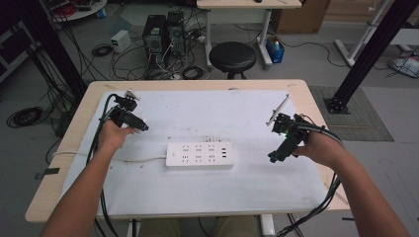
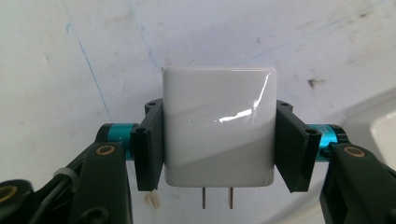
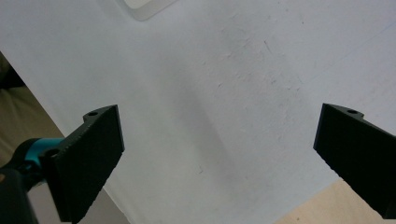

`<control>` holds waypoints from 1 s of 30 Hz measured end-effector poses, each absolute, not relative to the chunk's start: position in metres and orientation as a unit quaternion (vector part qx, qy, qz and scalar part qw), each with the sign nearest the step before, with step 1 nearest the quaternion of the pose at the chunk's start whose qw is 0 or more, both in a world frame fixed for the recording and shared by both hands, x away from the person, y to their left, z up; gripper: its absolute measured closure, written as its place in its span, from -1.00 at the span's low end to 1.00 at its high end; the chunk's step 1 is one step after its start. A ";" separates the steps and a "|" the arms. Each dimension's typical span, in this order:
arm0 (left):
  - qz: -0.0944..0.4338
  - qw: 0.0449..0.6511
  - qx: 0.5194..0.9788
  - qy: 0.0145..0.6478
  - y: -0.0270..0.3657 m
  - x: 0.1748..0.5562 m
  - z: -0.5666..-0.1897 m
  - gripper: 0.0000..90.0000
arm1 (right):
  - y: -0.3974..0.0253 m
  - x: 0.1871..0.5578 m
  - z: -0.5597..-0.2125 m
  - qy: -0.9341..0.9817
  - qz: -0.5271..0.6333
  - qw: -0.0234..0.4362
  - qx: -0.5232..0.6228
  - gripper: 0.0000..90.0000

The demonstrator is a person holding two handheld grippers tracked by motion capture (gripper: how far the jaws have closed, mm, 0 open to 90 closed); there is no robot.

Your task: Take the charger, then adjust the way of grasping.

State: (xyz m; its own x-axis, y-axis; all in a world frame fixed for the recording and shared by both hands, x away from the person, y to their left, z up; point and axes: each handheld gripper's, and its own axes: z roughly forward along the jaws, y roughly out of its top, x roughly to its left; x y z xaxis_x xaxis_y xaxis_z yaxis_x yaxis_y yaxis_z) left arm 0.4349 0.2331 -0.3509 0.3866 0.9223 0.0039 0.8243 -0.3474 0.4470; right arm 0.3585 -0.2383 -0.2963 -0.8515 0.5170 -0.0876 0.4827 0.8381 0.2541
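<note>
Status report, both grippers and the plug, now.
Left gripper shut on white charger plug, prongs exposed. Right gripper open, empty. Power strip mid-table, unobstructed.

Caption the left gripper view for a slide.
Left gripper clamps a glossy white charger plug by its sides, two prongs pointing back toward the camera, above the white mat.

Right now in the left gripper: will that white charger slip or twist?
Probably stiff: the white charger keeps square edges between the left gripper jaws. Its glossy shell may slip. Flat sides clamped squarely, so twisting seems unlikely.
</note>
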 end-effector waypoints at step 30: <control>0.138 0.234 0.901 0.338 0.226 0.364 -0.280 -0.06 | -0.208 0.347 -0.285 0.946 0.162 0.085 0.266 -0.98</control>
State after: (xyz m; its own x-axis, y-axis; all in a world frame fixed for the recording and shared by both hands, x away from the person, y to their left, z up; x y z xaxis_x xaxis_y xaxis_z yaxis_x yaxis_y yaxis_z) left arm 0.3641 0.2263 -0.2804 0.7342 0.6729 0.0904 0.5438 -0.6626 0.5150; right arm 0.3470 -0.2084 -0.2853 -0.8437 0.5317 -0.0741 0.4767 0.8054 0.3523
